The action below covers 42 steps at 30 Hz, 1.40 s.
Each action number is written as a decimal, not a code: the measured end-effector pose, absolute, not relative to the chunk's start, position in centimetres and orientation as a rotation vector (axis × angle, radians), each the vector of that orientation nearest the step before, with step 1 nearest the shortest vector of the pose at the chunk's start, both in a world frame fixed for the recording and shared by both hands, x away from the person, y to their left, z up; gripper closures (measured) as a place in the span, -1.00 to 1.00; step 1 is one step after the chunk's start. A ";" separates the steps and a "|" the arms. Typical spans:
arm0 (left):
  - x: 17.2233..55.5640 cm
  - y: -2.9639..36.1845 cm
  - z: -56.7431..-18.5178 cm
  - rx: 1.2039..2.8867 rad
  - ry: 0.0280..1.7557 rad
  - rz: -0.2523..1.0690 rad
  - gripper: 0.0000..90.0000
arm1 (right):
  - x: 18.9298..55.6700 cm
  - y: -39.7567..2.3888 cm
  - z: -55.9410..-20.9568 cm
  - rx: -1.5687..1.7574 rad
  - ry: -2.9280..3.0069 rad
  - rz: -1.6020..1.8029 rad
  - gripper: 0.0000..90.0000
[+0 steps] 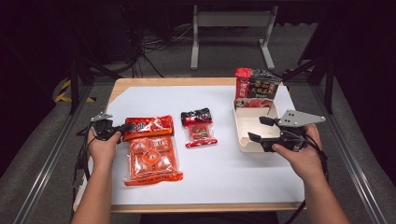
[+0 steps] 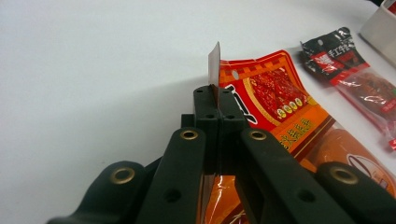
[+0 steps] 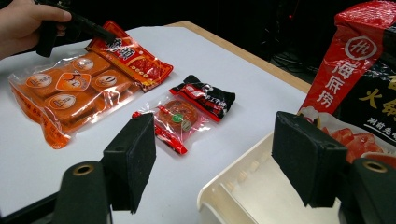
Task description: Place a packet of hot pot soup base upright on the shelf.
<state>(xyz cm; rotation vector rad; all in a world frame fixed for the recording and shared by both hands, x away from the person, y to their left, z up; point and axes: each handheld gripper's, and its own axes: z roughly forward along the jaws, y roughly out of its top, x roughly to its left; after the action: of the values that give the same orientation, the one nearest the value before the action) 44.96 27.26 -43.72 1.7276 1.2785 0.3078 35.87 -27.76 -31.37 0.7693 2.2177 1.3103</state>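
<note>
Left gripper (image 2: 218, 100) pinches orange pack (image 1: 152, 149) corner for lifting; right gripper (image 1: 259, 129), spread, steadies tray (image 1: 243, 135), right of frame.

1. The left gripper (image 1: 122, 127) is black, with a small grey plate on top and a black cable trailing from it.
2. Its two black jaws carry brass-ringed pivot holes and small plain holes.
3. The right gripper (image 1: 260, 129) is black, with a grey three-cornered plate dotted with screws.
4. Its fingers (image 3: 133, 158) end in square black foam pads.
5. Both forearms are sleeveless.
</note>
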 end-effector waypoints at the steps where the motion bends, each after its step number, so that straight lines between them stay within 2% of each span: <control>1: 44.8 27.3 -43.4 1.729 1.275 0.311 1.00 | 35.9 -27.7 -31.4 0.768 2.219 1.313 -0.30; 17: 43.2 27.4 -40.1 1.644 1.174 0.347 1.00 | 36.0 -27.5 -31.5 0.768 2.234 1.320 -0.25; 42: 38.9 25.1 -33.7 1.644 0.934 0.456 1.00 | 36.1 -26.2 -31.3 0.747 2.233 1.384 -0.22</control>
<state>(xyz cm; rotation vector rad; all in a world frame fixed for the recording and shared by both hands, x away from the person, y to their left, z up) 38.88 25.12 -33.69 1.6439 0.9340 0.4559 36.14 -26.20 -31.27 0.7469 2.2335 1.3840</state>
